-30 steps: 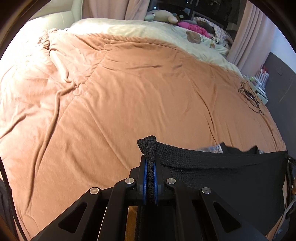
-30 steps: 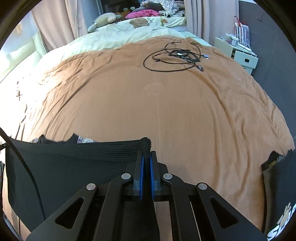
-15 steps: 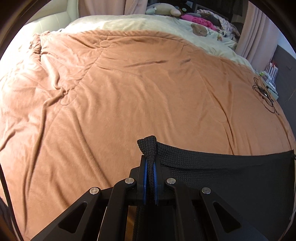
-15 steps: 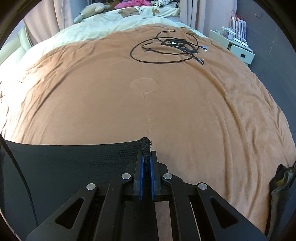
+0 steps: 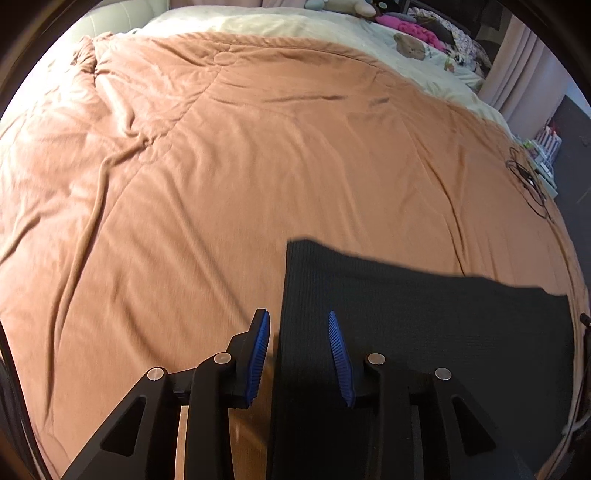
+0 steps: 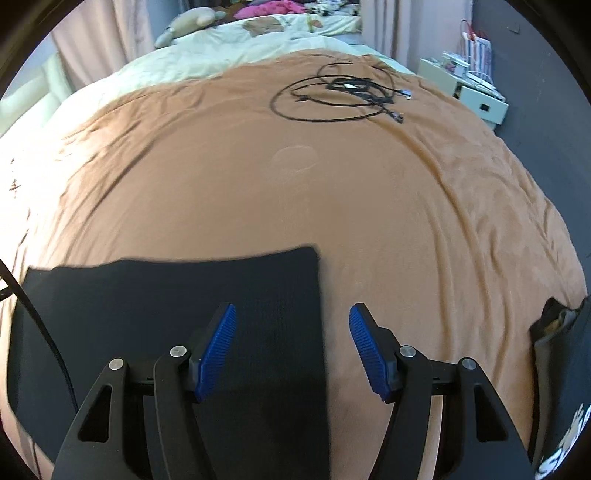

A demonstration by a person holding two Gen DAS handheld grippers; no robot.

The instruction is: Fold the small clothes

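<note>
Surface: a bed covered by a brown blanket (image 5: 258,166), creased on the far left, smoother toward the right. A circular stitched mark shows in the blanket in the right wrist view. Beyond the blanket's far edge lies a cream sheet (image 6: 207,59).

Task item: a black knitted garment (image 5: 424,314) lies flat on the near part of the blanket, its far edge straight and its corners square. In the right wrist view the same garment (image 6: 166,295) fills the near left.

Left gripper (image 5: 299,354): jaws spread, blue pads apart, holding nothing; the garment's left edge runs between them. Right gripper (image 6: 291,350): jaws spread wide, nothing pinched; the garment's right edge runs between the pads.

Room: a tangle of black cable (image 6: 340,96) rests on the far right of the blanket, well apart from the garment. Stuffed toys (image 6: 188,22) and pink fabric (image 6: 269,7) sit at the far end on the sheet. Pink curtains (image 6: 96,44) hang behind. A white cabinet (image 6: 465,88) stands to the right of the bed against a dark wall. Another dark piece of clothing (image 6: 554,332) lies at the near right edge.
</note>
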